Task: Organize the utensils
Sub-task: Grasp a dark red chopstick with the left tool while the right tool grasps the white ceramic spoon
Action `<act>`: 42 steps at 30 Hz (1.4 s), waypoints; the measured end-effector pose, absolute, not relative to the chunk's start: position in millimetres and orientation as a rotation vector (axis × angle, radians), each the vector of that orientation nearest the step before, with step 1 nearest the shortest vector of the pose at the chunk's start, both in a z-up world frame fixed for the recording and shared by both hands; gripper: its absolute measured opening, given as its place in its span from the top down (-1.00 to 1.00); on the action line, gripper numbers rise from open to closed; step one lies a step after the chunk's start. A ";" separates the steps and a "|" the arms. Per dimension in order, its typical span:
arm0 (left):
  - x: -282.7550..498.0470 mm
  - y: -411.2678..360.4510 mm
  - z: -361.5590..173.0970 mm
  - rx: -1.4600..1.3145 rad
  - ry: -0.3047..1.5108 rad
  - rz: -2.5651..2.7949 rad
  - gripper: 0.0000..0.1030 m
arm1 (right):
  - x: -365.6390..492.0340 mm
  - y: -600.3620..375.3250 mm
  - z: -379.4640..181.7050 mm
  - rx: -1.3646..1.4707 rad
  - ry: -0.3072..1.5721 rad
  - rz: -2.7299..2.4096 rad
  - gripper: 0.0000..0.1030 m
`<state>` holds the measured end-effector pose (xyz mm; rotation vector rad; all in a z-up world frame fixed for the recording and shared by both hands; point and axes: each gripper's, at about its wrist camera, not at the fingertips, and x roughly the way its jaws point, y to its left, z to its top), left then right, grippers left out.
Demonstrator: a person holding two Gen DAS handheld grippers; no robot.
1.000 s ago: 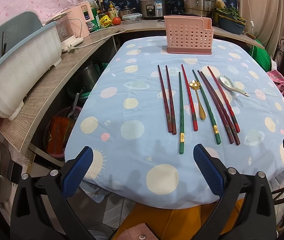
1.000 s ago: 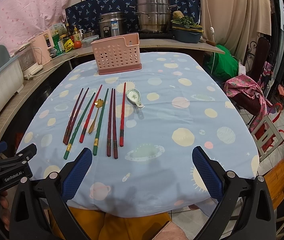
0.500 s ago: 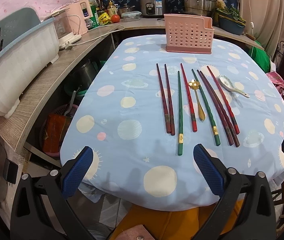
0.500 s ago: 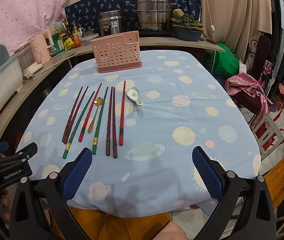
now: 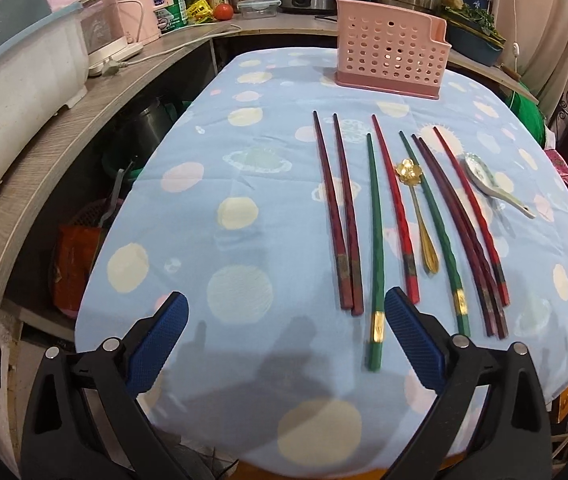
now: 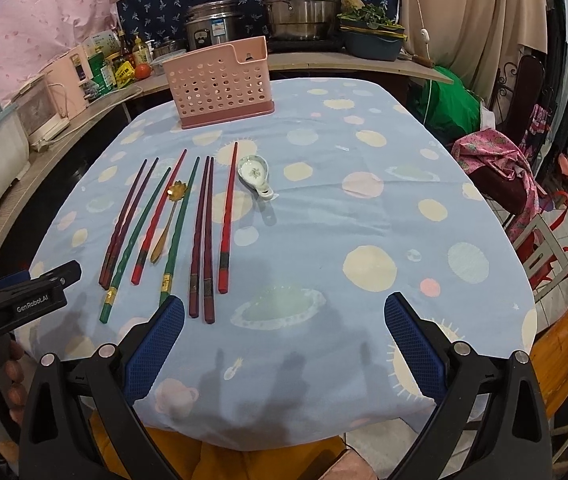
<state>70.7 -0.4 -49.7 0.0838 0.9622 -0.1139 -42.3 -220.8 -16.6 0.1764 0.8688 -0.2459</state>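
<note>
On the blue tablecloth (image 5: 244,264) printed with pale planets and circles, 8 chopsticks, a gold metal spoon with a flower-shaped bowl (image 5: 417,216) and a white ceramic soup spoon with a green pattern (image 5: 487,178) lie in a loose row, handles toward the near edge. At the far end of the cloth stands a pink perforated plastic utensil holder (image 5: 389,62), upright and well apart from the row.

The left gripper (image 5: 284,340) hangs over the near edge of the cloth with its blue-padded jaws spread wide and nothing between them. Its right pad sits just beside the handle end of the leftmost green chopstick with a gold band (image 5: 375,248), which lies just outside the gap, to the right of that pad. The 2 dark red chopsticks (image 5: 339,216) lie farther out and end short of the pads. To the right come a bright red chopstick (image 5: 397,216), the gold spoon, a second green chopstick (image 5: 435,228), 2 dark maroon chopsticks (image 5: 459,232) and another bright red one (image 5: 471,216).

The right gripper (image 6: 284,340) is likewise spread apart and holds nothing, low over the near edge. Its left pad lies just beside the handle ends of the second green chopstick (image 6: 180,228) and the maroon pair (image 6: 202,236); the row sits left of its gap. The soup spoon (image 6: 256,176) lies farther out, apart from both pads. The left gripper's body shows at the left edge of this view.
</note>
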 end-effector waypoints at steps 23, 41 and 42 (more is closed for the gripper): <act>118.3 1.5 -80.6 0.067 1.029 -0.102 -0.45 | -4.6 -227.8 -25.1 0.187 0.900 -0.236 -0.87; 111.0 -5.8 -81.5 0.072 1.034 -0.167 0.60 | 78.7 -264.1 -30.2 0.302 0.865 -0.145 -0.12; 110.4 -5.7 -81.6 0.072 1.033 -0.167 0.60 | 83.0 -264.3 -33.0 0.303 0.870 -0.141 0.00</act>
